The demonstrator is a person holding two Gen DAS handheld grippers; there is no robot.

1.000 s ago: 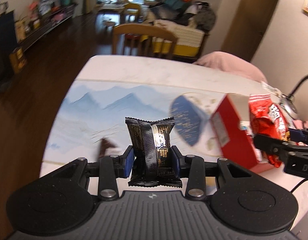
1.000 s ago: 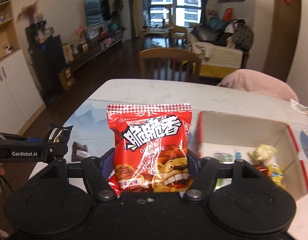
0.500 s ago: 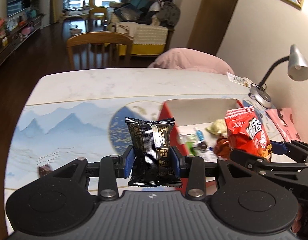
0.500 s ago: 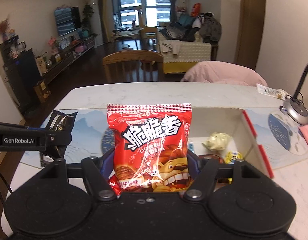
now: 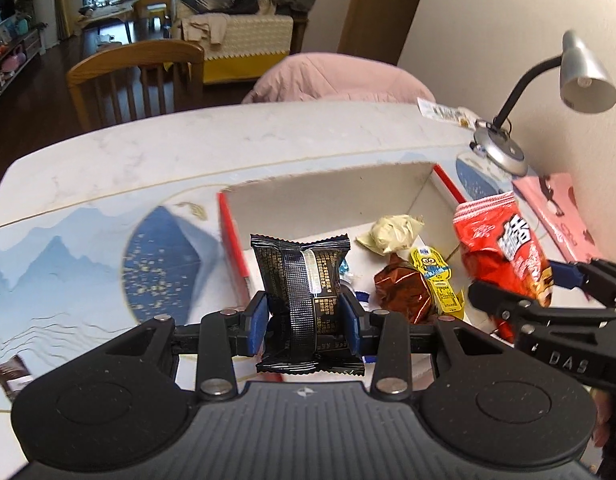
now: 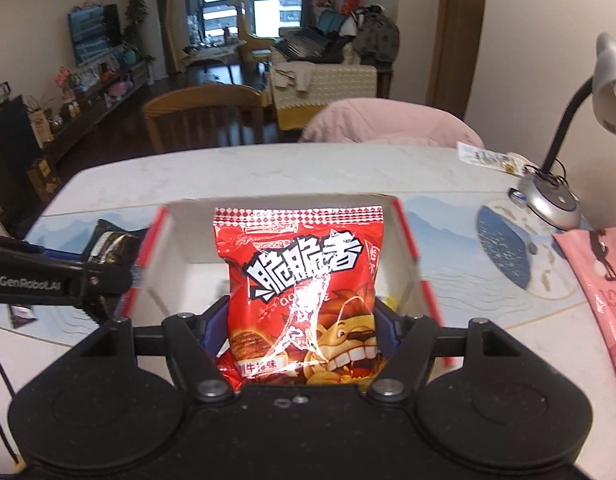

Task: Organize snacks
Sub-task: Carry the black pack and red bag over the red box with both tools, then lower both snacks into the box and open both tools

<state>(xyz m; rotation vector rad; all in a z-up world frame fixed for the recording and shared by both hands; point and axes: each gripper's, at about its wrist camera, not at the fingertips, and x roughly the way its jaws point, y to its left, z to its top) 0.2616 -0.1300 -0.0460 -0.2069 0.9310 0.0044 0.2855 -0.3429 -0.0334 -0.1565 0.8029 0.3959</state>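
We observe the left gripper point(image 5: 303, 322) clamped on an upright black snack packet point(image 5: 303, 280), and the right gripper point(image 6: 301, 334) clamped on a red chip bag point(image 6: 299, 280). Both packets hang over the open red-and-white box point(image 5: 328, 196) on the table point(image 5: 187, 148), where wrapped snacks point(image 5: 404, 292) lie inside.

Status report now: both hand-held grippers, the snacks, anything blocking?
Left hand-held gripper shut on black foil snack packet. Right hand-held gripper shut on red crisp bag. Red-edged white box unobstructed.

Both wrist views look steeply down, close above the shared red-edged box point(image 5: 227, 224).
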